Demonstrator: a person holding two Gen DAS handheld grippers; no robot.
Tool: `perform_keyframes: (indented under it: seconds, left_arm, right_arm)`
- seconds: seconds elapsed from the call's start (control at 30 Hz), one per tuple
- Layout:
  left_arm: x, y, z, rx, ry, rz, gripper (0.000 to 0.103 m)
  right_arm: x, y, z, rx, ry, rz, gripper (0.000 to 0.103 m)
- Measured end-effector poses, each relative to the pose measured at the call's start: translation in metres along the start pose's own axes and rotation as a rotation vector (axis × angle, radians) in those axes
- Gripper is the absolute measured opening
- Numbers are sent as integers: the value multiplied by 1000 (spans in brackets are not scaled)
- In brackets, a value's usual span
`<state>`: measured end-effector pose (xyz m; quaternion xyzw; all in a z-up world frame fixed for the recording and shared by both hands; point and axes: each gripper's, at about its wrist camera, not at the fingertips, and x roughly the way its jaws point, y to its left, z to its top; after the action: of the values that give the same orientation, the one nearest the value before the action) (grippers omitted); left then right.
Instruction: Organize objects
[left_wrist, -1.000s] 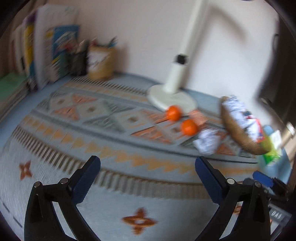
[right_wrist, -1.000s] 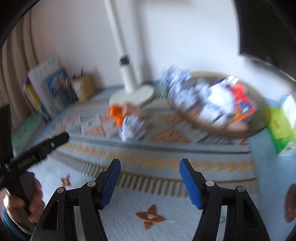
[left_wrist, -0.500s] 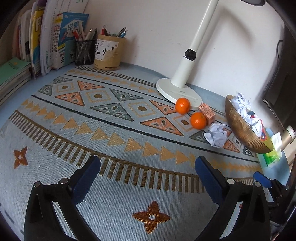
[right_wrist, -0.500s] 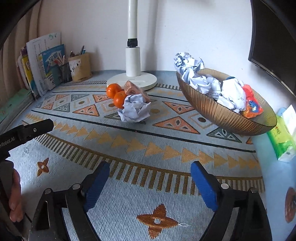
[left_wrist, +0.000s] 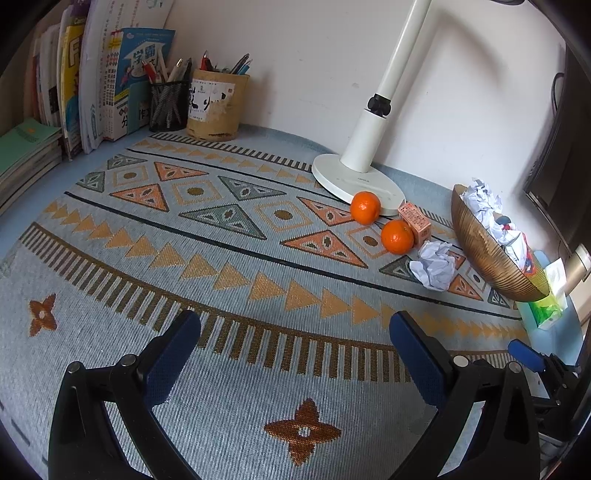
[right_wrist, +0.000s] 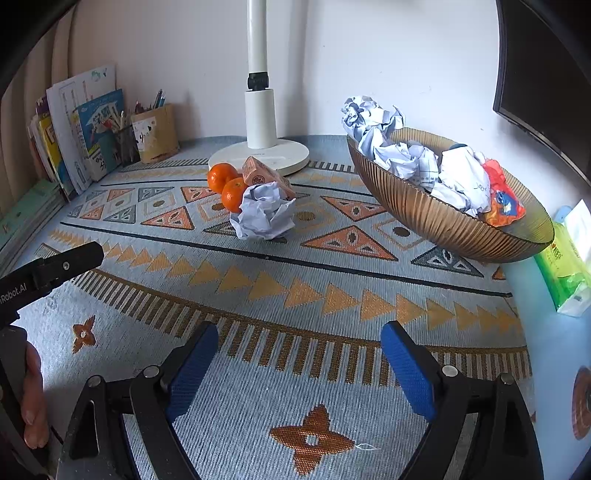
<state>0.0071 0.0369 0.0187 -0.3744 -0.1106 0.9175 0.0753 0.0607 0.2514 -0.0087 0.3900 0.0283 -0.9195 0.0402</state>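
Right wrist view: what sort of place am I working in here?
Most likely a home study desk against a wall. Upright books and a pen holder stand at the back beside a white desk lamp, and a patterned mat covers the top. A bowl holds crumpled paper.

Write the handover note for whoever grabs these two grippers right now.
Left gripper: open, empty, above the mat.
Right gripper: open, empty, above the mat.
Loose on the mat by the lamp base: crumpled paper ball, two oranges, small box.
Done: bowl already holds crumpled paper and a wrapper.
Left: the four loose items, probably the paper ball first.
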Motion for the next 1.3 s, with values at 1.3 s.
perform_keyframes:
  seconds: [1.3]
  left_arm:
    - [1,-3,0,11,8,15,102]
  right_arm:
    - [2,-1,1,-2,7,-12,89]
